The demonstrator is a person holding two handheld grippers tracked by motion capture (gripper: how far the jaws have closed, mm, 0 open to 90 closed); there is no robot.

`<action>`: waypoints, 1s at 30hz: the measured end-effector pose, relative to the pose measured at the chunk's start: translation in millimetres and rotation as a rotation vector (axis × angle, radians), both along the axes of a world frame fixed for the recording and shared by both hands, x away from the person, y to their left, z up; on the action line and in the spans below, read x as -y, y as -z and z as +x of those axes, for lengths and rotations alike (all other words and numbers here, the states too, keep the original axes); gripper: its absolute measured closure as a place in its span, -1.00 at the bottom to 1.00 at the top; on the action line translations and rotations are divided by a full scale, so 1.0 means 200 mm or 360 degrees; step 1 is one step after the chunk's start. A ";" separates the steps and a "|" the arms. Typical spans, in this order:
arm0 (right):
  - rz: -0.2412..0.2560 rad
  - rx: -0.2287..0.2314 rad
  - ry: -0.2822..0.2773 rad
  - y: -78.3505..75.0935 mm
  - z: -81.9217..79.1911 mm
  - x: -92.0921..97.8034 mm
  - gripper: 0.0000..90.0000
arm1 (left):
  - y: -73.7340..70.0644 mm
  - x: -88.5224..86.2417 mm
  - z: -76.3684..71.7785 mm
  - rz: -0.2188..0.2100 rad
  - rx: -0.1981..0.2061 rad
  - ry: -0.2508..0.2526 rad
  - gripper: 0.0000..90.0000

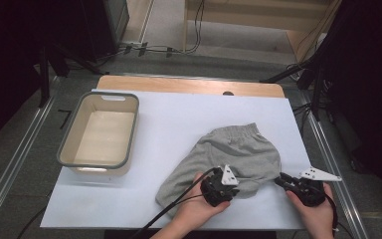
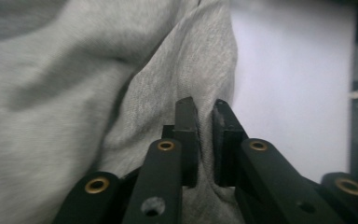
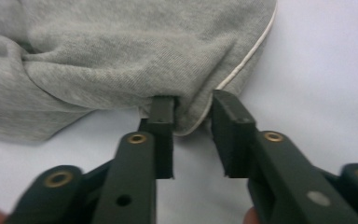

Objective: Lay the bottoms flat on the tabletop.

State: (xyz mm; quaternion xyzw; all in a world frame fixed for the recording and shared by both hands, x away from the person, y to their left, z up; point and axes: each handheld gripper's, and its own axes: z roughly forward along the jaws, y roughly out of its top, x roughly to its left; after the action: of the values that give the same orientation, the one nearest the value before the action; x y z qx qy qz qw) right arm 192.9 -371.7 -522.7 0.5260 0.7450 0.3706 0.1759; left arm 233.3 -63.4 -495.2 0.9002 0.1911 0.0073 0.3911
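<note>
Grey shorts (image 1: 238, 149) with an elastic waistband lie crumpled on the white sheet (image 1: 169, 119), right of centre. My left gripper (image 2: 205, 105) is at their near edge, its jaws almost together with a fold of the grey cloth (image 2: 74, 70) pinched between them. In the high view the left gripper (image 1: 223, 183) rests on the shorts' lower hem. My right gripper (image 1: 282, 179) comes in from the right. Its jaws stand apart around the white-piped corner of the shorts (image 3: 121, 46), and the right gripper (image 3: 193, 100) is open.
An empty cream basin with a grey rim (image 1: 133, 124) stands on the left of the sheet. The wooden table edge (image 1: 189, 85) shows at the back. Metal rails run along both sides, and cables lie on the floor beyond.
</note>
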 end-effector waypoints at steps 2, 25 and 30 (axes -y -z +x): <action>0.0017 0.0020 -0.0016 -0.03 0.02 0.00 0.66 | -0.04 -0.06 0.03 -0.0075 -0.0016 -0.0042 0.87; 0.0115 0.0039 -0.0139 -0.13 0.48 -0.23 0.27 | -0.02 -0.46 0.34 -0.0137 -0.0112 -0.0472 0.86; 0.0134 0.0135 -0.0092 -0.18 0.36 -0.21 -0.10 | -0.02 -0.46 0.34 -0.0149 -0.0111 -0.0470 0.85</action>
State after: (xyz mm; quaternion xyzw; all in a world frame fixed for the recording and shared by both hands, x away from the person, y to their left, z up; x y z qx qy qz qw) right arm 265.6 -329.2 -487.2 0.4952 0.7355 0.4283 0.1742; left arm 301.4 28.7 -490.6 0.8429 0.3350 0.0245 0.4205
